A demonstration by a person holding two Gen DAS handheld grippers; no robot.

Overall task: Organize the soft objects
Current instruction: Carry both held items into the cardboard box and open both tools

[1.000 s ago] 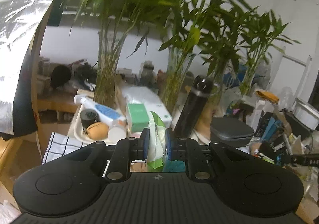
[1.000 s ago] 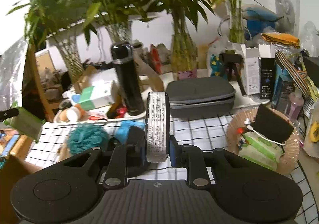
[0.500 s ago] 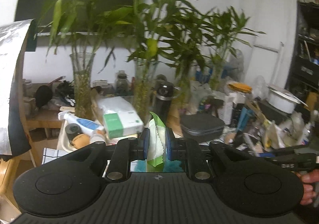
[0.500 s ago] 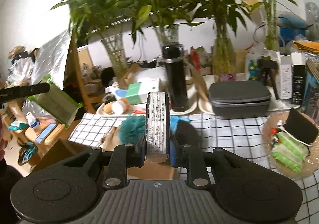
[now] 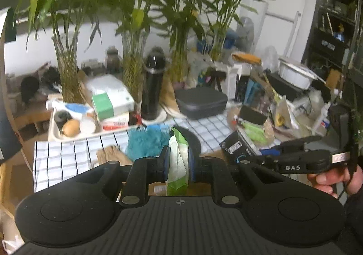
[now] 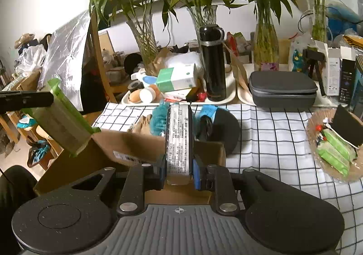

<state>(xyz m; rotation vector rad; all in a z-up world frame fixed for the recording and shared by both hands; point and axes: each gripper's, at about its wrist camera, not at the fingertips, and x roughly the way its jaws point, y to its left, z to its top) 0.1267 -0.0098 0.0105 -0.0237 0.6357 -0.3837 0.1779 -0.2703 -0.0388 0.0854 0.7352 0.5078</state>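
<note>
Two soft packs were in the air at once, one per gripper. The left gripper (image 5: pixel 178 162) was clamped on a green and white tissue pack (image 5: pixel 178 159), and the right gripper (image 6: pixel 179 169) was closed on a pack with printed white wrapping (image 6: pixel 179 139); neither grip had loosened over the last second.

What changed was the aim. A second earlier both cameras looked across the cluttered checked tablecloth (image 6: pixel 272 132) toward the plants; both hands then swung sideways, and the open cardboard box (image 6: pixel 127 152) at the table's near edge came into view under the right gripper, its far flap directly behind the held pack. From the right camera, the left gripper's green pack (image 6: pixel 61 123) hung above the box's left corner.

That read as the carry step nearly done: both packs seemed lined up for dropping into the box, while a teal fluffy item (image 5: pixel 147 141) and the green packs on the woven plate (image 6: pixel 317 164) looked left to collect.
</note>
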